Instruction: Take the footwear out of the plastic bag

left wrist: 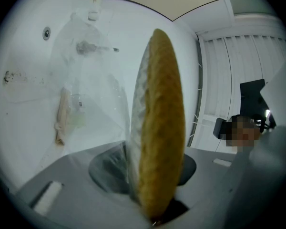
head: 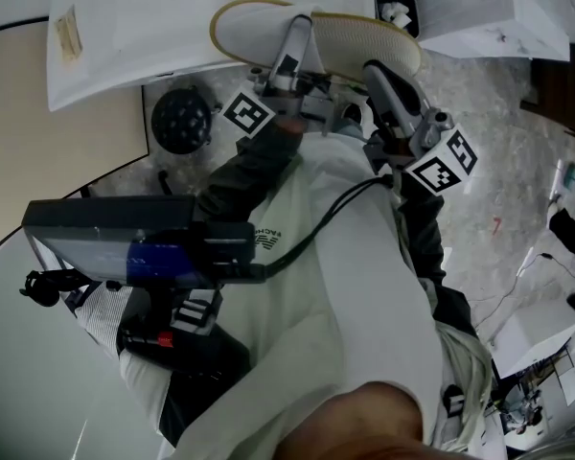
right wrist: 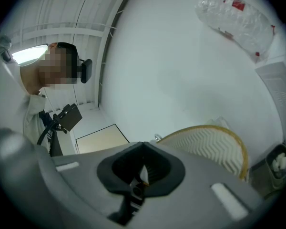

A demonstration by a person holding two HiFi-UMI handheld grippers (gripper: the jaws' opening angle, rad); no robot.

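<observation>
A white slipper with a tan-edged sole [head: 316, 34] hangs over the near edge of the white table [head: 125, 36]. My left gripper [head: 295, 36] is shut on it. In the left gripper view the slipper [left wrist: 159, 128] stands edge-on between the jaws of that gripper [left wrist: 155, 180]. Beyond it the clear plastic bag [left wrist: 88, 80] lies flat on the table. My right gripper [head: 381, 73] is just right of the slipper, jaws shut with nothing in them. In the right gripper view that gripper [right wrist: 142, 149] sits beside the slipper's chevron sole [right wrist: 209, 147].
A crumpled clear plastic wrapper [right wrist: 233, 18] lies further along the table. A small bin [head: 398, 12] and white boxes [head: 498, 8] stand at the right. A black round object [head: 180, 120] sits on the floor under the table edge. A tan strip [left wrist: 62, 116] lies near the bag.
</observation>
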